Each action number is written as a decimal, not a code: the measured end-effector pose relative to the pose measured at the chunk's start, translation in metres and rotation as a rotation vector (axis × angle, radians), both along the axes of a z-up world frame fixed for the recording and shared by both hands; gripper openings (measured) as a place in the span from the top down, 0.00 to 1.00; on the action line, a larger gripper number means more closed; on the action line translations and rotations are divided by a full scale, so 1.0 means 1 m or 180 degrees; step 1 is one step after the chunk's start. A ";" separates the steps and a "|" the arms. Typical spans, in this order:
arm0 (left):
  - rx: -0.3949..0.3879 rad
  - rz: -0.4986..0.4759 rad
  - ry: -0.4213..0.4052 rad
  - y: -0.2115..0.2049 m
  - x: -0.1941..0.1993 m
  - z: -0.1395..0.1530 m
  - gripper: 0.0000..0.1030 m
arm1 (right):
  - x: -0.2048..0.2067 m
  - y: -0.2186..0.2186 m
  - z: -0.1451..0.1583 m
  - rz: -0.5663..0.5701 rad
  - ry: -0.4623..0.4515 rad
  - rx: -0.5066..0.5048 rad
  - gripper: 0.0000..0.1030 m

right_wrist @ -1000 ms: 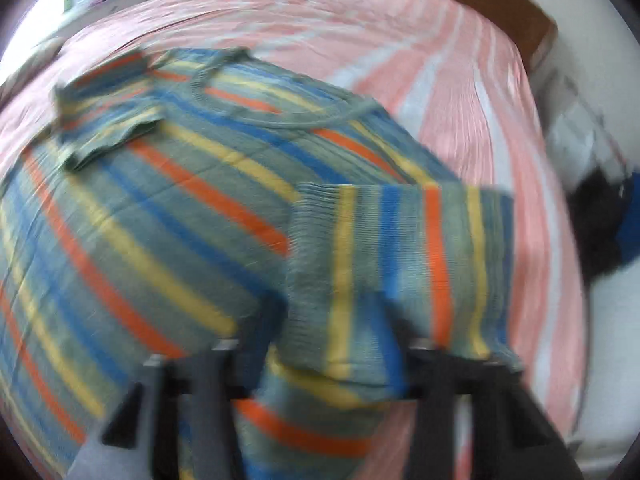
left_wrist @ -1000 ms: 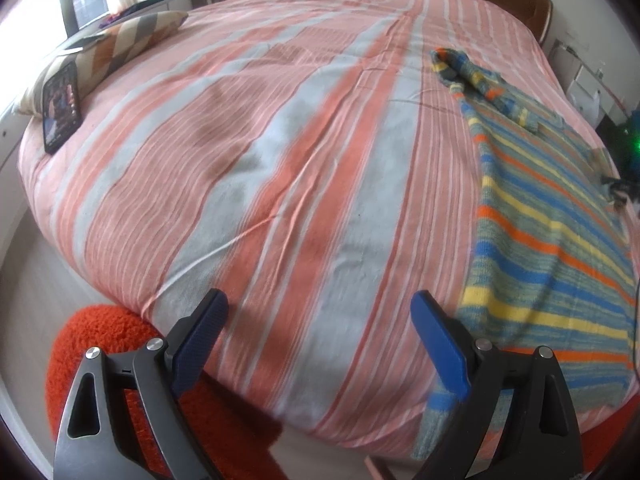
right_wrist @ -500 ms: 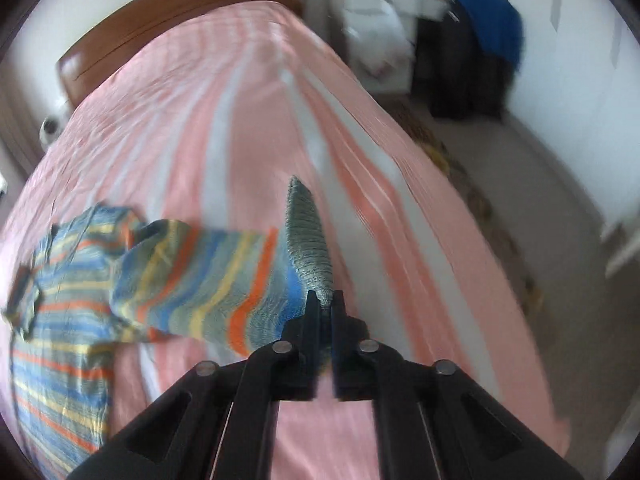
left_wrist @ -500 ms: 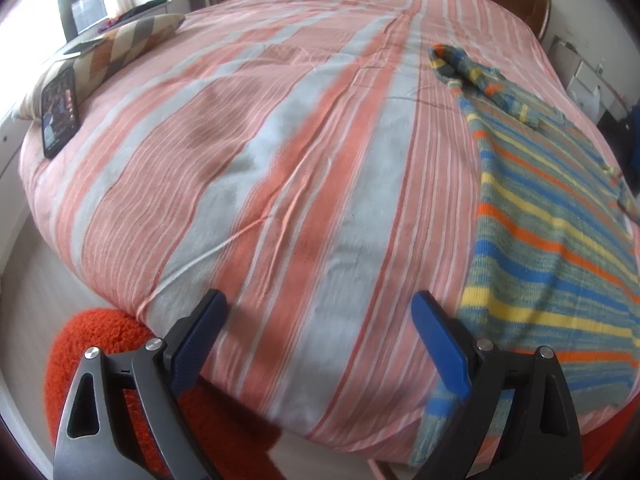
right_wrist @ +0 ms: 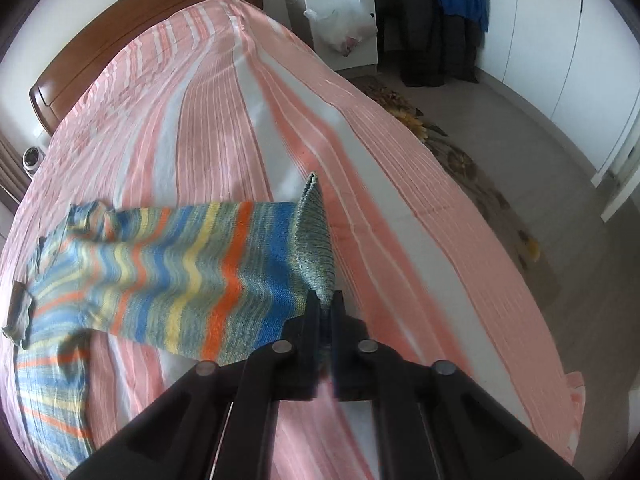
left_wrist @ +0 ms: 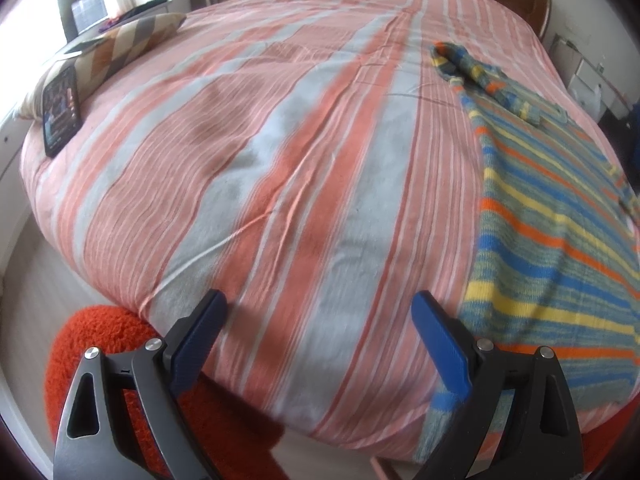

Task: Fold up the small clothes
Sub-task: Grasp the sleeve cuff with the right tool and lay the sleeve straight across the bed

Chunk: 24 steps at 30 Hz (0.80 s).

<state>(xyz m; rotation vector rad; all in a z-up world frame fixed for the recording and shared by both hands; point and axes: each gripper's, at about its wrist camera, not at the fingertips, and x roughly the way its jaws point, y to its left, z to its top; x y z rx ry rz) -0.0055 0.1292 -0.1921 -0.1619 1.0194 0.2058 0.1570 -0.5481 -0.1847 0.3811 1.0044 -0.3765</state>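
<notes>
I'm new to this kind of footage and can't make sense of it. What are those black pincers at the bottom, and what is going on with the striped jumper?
Each pincer is a hand-held two-finger gripper carried by a person, with a wide-angle camera looking along its fingers. The left gripper hangs open above the striped bedcover, holding nothing. The right gripper is shut on the cuff of a sleeve of the striped jumper, drawing it out sideways. A phone leans against a pillow.

left tool (left_wrist: 318, 316): jaws wide apart | right tool (right_wrist: 326, 306): clamped closed
</notes>
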 end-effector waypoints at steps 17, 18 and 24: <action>0.0005 -0.0009 -0.0016 -0.001 0.008 -0.002 0.05 | 0.150 0.132 0.071 0.1937 -0.0111 -0.0078 0.67; 0.0008 -0.0009 -0.0015 -0.001 0.009 -0.002 0.05 | 0.165 0.142 0.062 0.2015 -0.0070 -0.0088 0.67; 0.0069 -0.0038 0.0004 -0.003 0.013 -0.004 0.03 | 0.239 0.196 0.001 0.2467 0.0311 -0.0310 0.68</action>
